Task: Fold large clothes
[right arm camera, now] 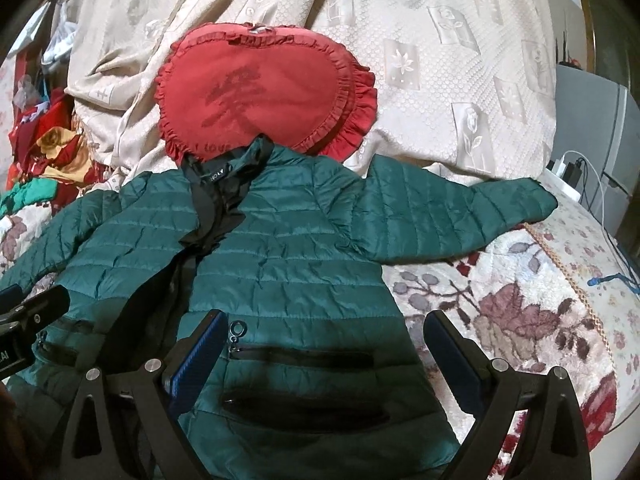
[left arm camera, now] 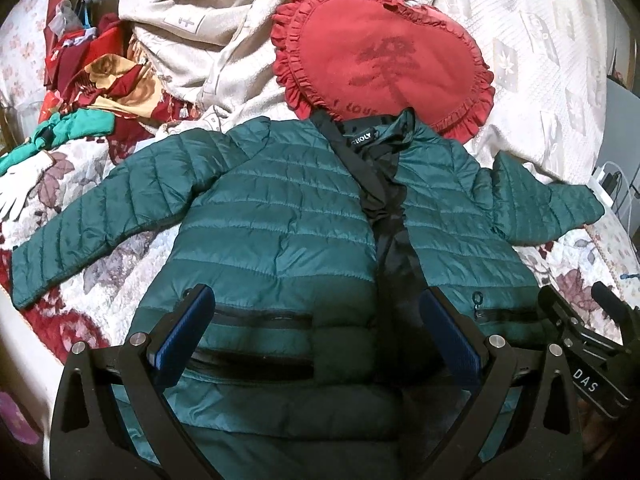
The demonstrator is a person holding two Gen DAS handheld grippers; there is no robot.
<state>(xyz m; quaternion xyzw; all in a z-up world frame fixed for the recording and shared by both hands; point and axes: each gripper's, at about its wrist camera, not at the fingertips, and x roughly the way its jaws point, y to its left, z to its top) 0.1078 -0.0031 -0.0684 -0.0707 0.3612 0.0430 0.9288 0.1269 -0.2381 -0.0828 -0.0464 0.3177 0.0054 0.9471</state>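
Bed [right arm camera: 500,312] w/ floral cover, red heart pillow [left arm camera: 384,56] at top | green puffer jacket [left arm camera: 272,216] flat, front up, unzipped, sleeves spread | left gripper [left arm camera: 316,328] wide, empty, over hem | right gripper [right arm camera: 320,344] wide, empty, over pocket zip

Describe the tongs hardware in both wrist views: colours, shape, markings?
Both tongs match. The left tongs and right tongs have black angular finger arms with triangular cut-outs and silver round bolt heads. Each finger carries a flat blue ribbed pad. The right unit, seen at the left view's edge, bears white lettering "DAS". No cables or sleeves are visible.
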